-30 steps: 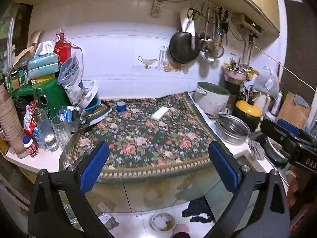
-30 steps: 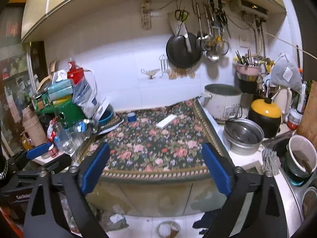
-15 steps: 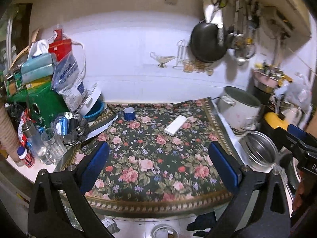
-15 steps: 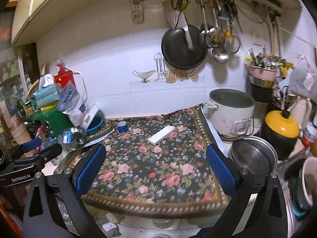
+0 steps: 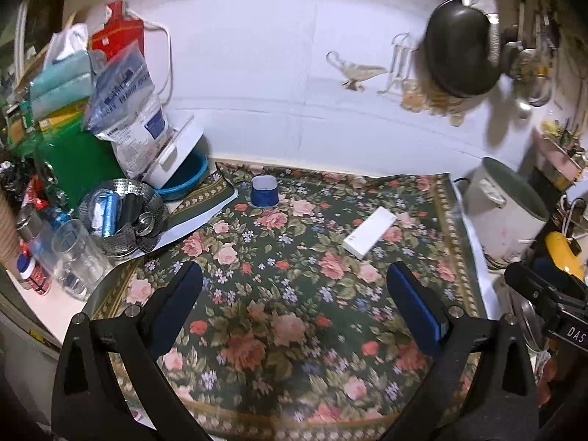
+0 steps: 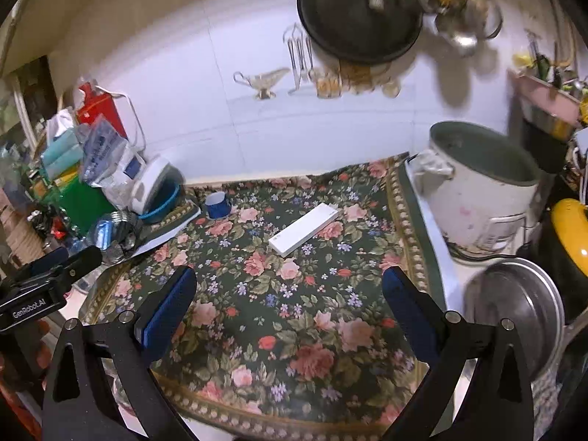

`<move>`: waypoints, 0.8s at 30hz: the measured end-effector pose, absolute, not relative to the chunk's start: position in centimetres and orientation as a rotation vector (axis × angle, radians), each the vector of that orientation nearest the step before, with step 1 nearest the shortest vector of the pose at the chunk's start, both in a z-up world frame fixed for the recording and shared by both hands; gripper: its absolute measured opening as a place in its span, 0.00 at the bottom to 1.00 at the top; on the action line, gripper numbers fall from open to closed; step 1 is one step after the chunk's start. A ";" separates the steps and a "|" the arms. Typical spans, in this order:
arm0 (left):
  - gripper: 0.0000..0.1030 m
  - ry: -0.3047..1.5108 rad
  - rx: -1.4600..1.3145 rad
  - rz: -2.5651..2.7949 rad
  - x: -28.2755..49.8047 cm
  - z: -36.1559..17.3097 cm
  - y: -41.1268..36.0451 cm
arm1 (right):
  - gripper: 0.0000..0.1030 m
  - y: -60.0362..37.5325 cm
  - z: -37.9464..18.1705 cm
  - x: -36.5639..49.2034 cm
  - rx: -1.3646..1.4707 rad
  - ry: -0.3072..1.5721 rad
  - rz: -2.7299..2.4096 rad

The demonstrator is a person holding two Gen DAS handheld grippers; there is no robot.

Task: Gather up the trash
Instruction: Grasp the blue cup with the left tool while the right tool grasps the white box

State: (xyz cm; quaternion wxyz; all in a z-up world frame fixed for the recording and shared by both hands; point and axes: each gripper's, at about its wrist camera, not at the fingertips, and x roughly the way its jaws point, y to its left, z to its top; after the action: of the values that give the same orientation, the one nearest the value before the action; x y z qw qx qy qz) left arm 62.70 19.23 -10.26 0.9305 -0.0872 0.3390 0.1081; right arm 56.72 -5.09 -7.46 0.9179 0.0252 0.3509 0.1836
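Left tongs (image 5: 294, 305) hanging released over the floral cloth (image 5: 294, 330) on the desk, nothing between the blue pads; right tongs (image 6: 288, 301) likewise spread wide and gripping nothing; white flat box (image 6: 303, 229) lying on the cloth at frame centre in the right wrist view, apart from both tongs; blue cup (image 5: 264, 191) sitting upright at the cloth's far edge, upper centre-left

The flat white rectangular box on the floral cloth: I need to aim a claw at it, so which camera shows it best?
The right wrist view: the flat white rectangular box lies near centre, larger, its long top face plain. The left wrist view shows the same box smaller and off to the right, unobstructed too.
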 end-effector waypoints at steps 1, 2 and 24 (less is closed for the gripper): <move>0.98 0.702 -0.184 0.217 63.6 -10.7 19.9 | 0.97 -4.7 -7.8 57.5 0.051 0.732 0.373; 0.98 0.710 -0.190 0.212 64.5 -11.1 20.5 | 0.97 -4.3 -8.1 58.4 0.053 0.744 0.367; 0.98 1.006 -0.184 0.061 88.8 -25.9 34.7 | 0.92 7.6 -26.5 79.9 0.136 1.086 -0.078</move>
State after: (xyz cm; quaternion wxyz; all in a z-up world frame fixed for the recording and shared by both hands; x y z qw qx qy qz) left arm 88.84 34.70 -25.94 0.8717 -0.0882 0.4812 0.0292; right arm 79.89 7.62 -26.50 0.8531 0.0646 0.5164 -0.0371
